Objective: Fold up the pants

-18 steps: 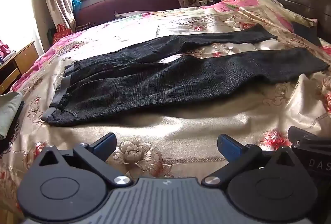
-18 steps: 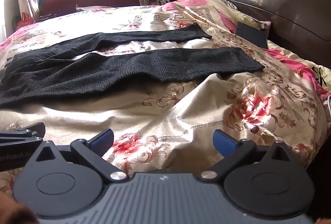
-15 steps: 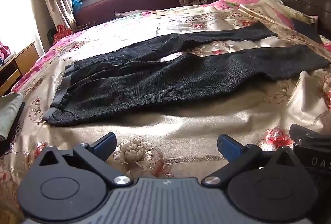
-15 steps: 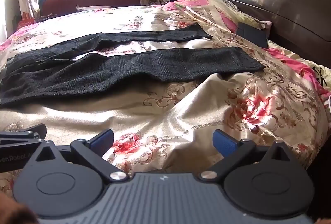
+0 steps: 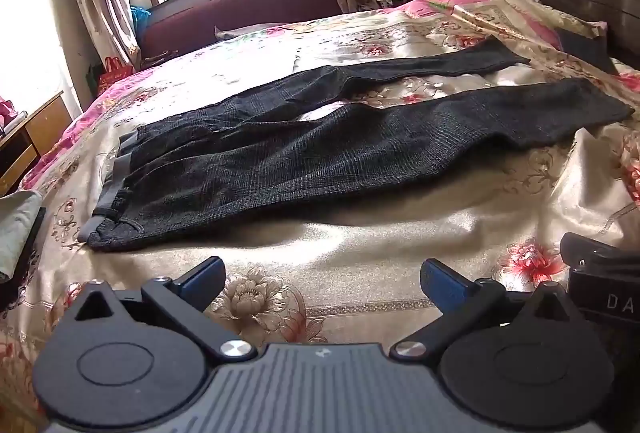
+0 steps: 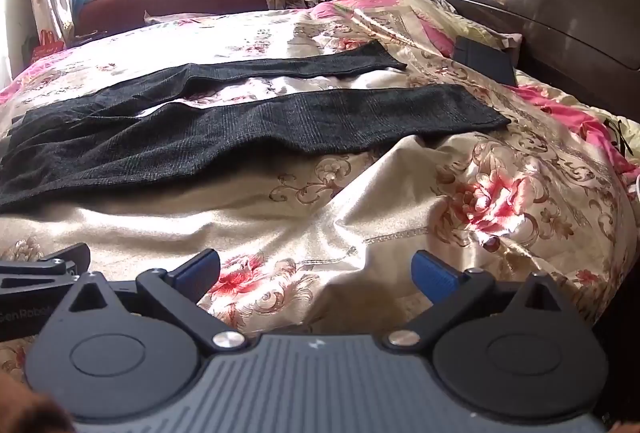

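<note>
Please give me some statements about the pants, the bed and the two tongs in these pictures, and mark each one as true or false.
1. The dark pants lie spread on the floral bedspread with the two legs apart. True.
2. The left tongs are shut on the waistband. False: they are open, holding nothing, and short of the pants.
3. The waistband is at the left end of the pants in the left wrist view. True.
4. The pants are already folded in half. False: both legs lie at full length, not yet folded.
5. The right tongs are open above the bedspread. True.
</note>
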The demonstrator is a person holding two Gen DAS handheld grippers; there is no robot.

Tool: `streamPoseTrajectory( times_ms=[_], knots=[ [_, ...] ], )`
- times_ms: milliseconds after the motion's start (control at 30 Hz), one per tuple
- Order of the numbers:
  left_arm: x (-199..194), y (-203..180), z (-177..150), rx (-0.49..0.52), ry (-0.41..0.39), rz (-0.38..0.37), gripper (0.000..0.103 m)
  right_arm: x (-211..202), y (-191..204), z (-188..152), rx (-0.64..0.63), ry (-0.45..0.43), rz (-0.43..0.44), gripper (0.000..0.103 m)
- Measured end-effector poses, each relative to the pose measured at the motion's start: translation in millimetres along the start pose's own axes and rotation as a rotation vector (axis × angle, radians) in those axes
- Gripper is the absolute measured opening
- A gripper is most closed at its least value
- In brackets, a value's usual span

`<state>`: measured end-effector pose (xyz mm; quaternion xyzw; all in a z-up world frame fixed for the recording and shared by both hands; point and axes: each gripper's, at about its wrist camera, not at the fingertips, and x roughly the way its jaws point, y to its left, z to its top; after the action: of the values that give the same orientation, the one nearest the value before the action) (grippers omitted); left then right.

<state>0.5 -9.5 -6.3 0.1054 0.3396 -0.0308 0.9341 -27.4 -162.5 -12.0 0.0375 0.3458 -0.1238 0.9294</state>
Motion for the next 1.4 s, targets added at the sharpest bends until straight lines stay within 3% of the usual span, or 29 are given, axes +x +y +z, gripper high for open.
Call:
streamPoseTrajectory(
  times_ms=[467,1033,1400],
  knots=[
    [2,2,0,-0.021,0.006,-0.029,0.103,8,0,-4,-0.002,0.031,0.002,0.101],
    [1,-4,-4,0.02,-0.016,-0.036,0.103,8,1,-2,-0.004,0.03,0.013,0.097],
    [6,-11,16,0.033,-0.049,-0.077,0.103,13,-12,14,0.042,0.012,0.011,0.096]
  ],
)
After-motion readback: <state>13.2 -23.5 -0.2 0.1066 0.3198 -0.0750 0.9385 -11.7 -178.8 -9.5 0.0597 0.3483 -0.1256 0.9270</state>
